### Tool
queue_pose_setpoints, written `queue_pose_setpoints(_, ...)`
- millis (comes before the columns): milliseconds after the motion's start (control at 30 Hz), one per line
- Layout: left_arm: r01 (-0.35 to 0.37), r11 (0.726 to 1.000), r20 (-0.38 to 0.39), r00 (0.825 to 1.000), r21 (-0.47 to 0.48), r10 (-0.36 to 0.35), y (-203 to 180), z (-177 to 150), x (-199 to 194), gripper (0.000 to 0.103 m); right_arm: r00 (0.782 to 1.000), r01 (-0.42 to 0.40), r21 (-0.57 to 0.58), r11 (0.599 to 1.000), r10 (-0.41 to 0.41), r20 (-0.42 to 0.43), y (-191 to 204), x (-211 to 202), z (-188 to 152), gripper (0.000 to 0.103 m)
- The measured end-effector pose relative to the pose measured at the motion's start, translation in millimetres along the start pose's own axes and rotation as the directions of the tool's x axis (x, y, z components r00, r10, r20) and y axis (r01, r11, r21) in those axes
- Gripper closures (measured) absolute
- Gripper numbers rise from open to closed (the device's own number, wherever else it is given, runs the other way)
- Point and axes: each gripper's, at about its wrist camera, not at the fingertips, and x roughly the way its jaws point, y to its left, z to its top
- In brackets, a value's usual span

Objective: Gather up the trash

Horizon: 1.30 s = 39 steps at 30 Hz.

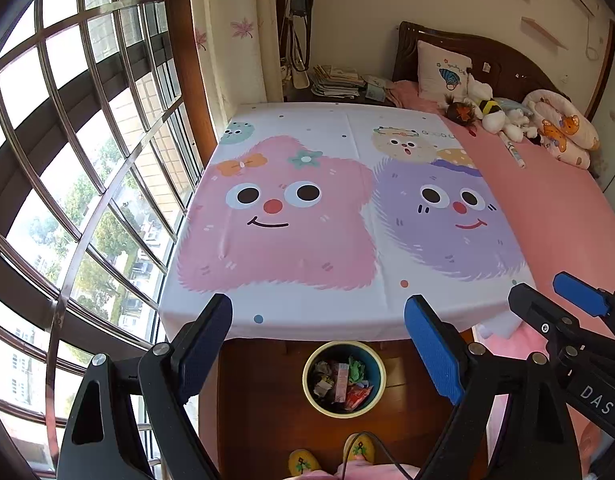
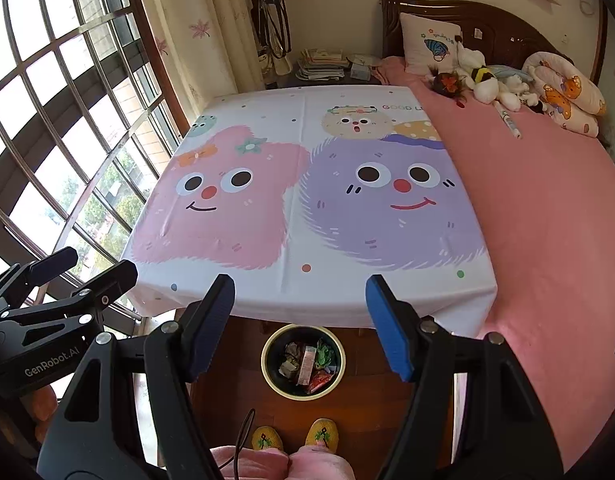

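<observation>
Two hand-held grippers (image 1: 319,344) (image 2: 299,320) above bin (image 1: 377,392)

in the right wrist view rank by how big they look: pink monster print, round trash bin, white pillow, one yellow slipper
1. Pink furry monster print on the tablecloth
2. Round dark trash bin with pale rim
3. White square pillow, though farther away, so unsure
4. Yellow embroidered slipper

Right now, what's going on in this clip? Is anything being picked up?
Nothing is being held. A person stands at the table holding the left gripper and right gripper, both open and empty, above the floor bin. The bin already contains crumpled wrappers. The cartoon tablecloth shows no trash on it, so collection looks finished or nearly so.
</observation>
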Motion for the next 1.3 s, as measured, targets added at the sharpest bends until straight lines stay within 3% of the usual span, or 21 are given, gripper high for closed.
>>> queue_pose_setpoints(1300,-0.014,1.0,-0.023,1.0,-0.005,0.013,-9.4,-4.0,13.5,0.014,1.0,-0.009,-0.062,0.998,0.008,-0.028,-2.0,16.6,-2.5,0.037)
